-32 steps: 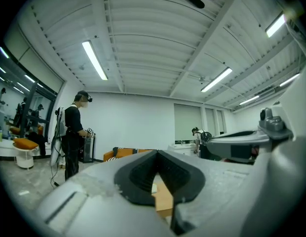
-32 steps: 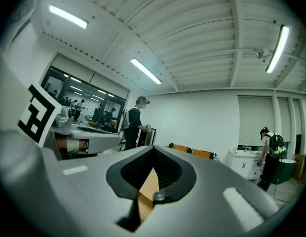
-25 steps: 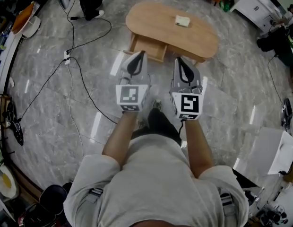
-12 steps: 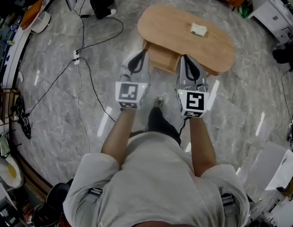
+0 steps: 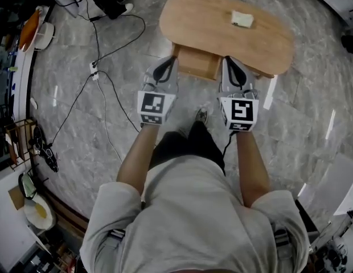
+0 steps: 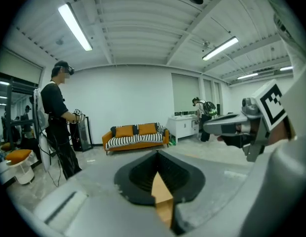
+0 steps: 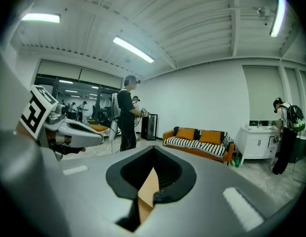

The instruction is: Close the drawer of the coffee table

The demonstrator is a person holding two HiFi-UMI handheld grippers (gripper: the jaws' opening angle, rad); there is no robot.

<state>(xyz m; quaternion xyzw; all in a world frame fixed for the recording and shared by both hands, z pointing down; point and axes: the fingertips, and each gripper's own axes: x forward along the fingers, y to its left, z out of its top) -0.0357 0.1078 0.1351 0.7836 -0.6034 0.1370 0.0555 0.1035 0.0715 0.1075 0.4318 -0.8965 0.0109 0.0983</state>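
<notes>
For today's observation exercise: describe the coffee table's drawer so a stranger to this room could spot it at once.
Find the oval wooden coffee table on the grey marble floor. Under its near edge, a shallow wooden drawer stands pulled out. It is the only square-cornered part jutting beyond the rounded top.

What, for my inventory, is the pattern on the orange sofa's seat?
Black-and-white stripes; the orange sofa shows best in the right gripper view.

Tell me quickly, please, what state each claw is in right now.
Left claw: closed, holding nothing.
Right claw: closed, holding nothing.
</notes>
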